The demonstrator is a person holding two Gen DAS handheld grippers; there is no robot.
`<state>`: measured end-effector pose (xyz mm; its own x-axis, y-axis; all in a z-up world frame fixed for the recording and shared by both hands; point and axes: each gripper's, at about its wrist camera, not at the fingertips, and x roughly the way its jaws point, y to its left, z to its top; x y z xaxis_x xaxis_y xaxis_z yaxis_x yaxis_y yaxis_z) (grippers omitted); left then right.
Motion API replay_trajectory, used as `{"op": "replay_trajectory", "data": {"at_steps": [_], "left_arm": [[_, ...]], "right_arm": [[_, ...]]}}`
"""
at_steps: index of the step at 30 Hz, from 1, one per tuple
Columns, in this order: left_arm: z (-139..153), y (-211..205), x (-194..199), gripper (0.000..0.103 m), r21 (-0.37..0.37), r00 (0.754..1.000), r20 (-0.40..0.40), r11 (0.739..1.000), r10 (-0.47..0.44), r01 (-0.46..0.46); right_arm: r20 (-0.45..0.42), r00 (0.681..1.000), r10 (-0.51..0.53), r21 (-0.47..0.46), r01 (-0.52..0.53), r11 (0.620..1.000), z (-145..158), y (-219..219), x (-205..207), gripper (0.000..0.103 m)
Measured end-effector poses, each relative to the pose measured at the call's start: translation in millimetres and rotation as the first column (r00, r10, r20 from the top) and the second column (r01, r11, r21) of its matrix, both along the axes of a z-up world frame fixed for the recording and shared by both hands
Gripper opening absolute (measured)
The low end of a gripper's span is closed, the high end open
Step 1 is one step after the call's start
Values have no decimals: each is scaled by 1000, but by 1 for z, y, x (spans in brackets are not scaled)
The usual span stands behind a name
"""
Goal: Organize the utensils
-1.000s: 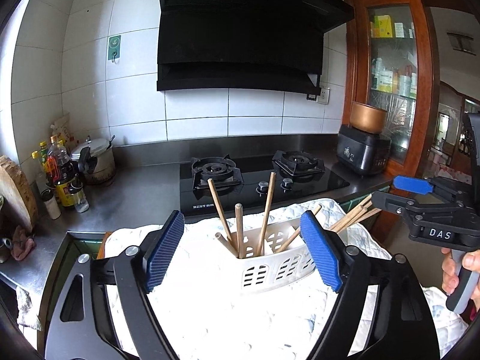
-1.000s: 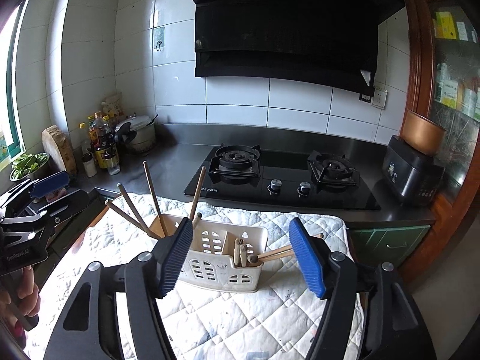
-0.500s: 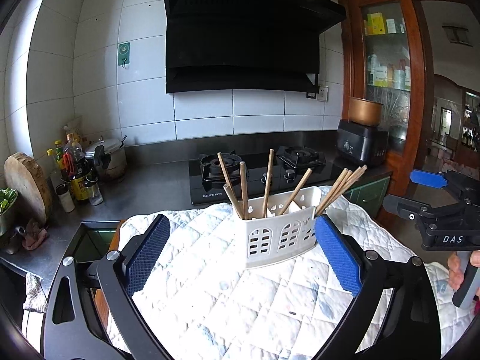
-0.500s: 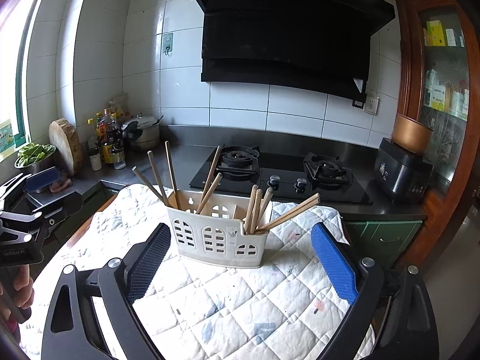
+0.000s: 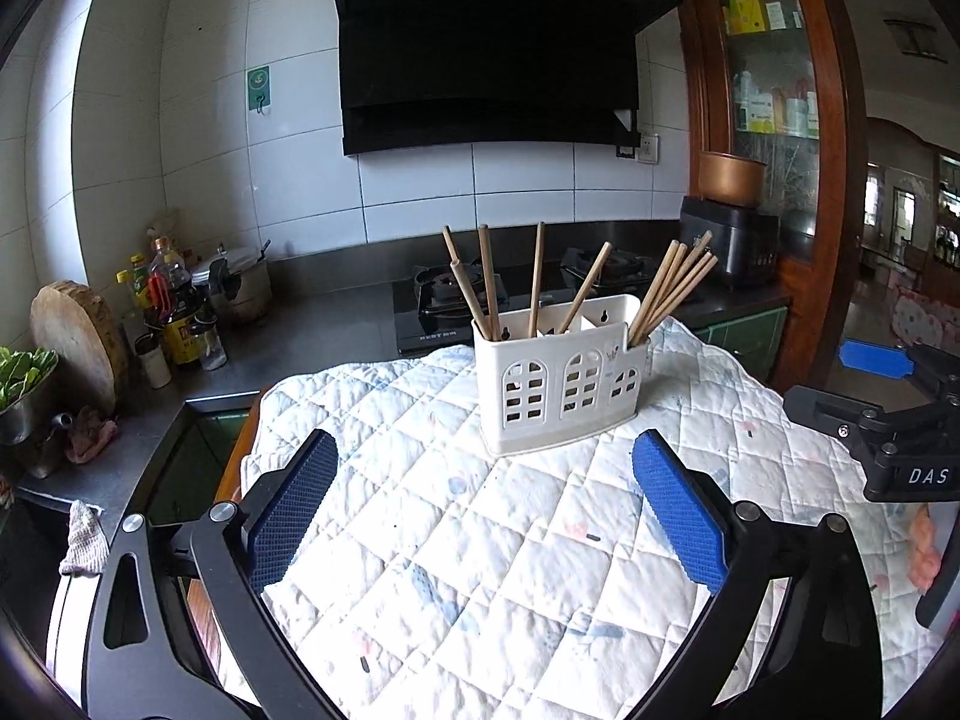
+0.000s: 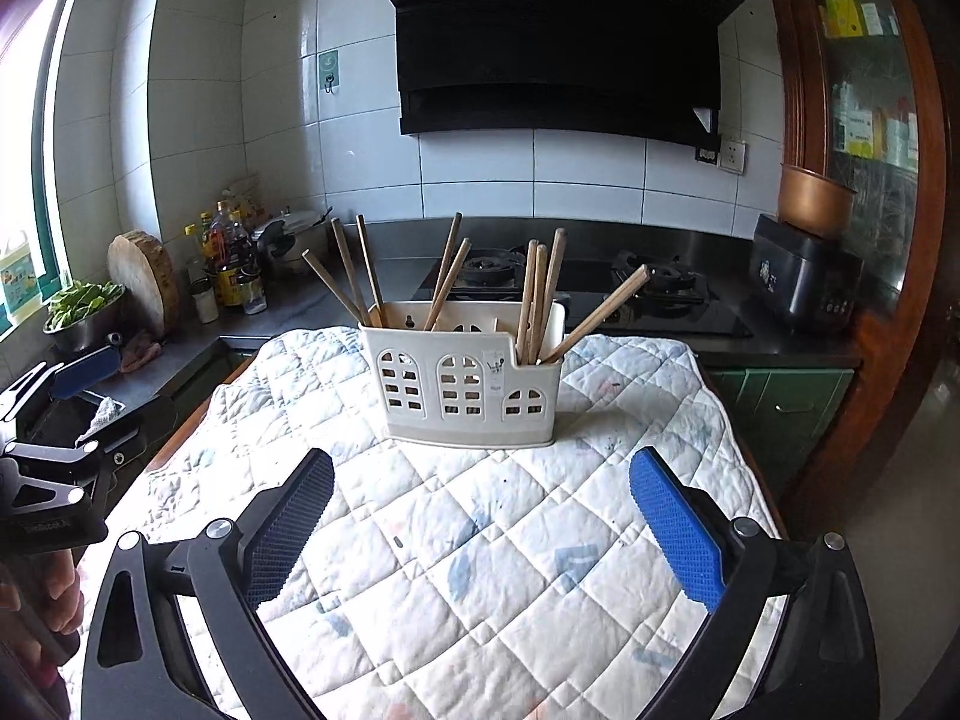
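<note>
Compared with one second earlier, both grippers have drawn back from the white utensil holder: it then stood between each pair of blue pads and now stands clear ahead of them, well apart from the fingertips, on the quilted cloth. The left gripper stands at its widest with nothing between its jaws. The right gripper has its jaws opening, almost at full width, and nothing lies between them either; only cloth shows beneath. In the left wrist view the right gripper appears at the right edge; in the right wrist view the left gripper appears at the left edge, with part of a hand on its handle. The holder is upright near the far end of the cloth, in front of the gas hob. It has a taller section with two arched, slotted windows and a lower section at its right end. The taller section holds several wooden chopsticks leaning at different angles. The lower right section holds a tighter bundle of chopsticks, with one stick leaning far out to the right. On the counter at left stand bottles, a pot and a round wooden board.
</note>
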<state>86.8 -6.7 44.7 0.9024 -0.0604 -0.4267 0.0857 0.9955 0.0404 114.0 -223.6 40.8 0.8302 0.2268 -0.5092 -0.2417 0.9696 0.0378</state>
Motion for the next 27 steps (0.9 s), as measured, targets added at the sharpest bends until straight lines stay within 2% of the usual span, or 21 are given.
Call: {"op": "replay_trajectory", "data": {"at_steps": [8, 12, 16, 27], "left_arm": [[-14, 13, -19, 98, -31, 999, -35, 999, 35, -36], [-19, 18, -29, 98, -39, 997, -40, 997, 59, -61], [-23, 17, -36, 98, -23, 996, -47, 997, 71, -72], [-38, 26, -47, 98, -45, 992, -94, 995, 81, -86]], "right_arm": [[18, 998, -59, -29, 60, 998, -17, -2, -30, 96], [2, 999, -51, 3, 51, 999, -21, -3, -40, 96], [20, 997, -75, -31, 76, 997, -23, 2, -50, 96], [13, 996, -84, -27, 84, 996, -29, 0, -69, 96]]}}
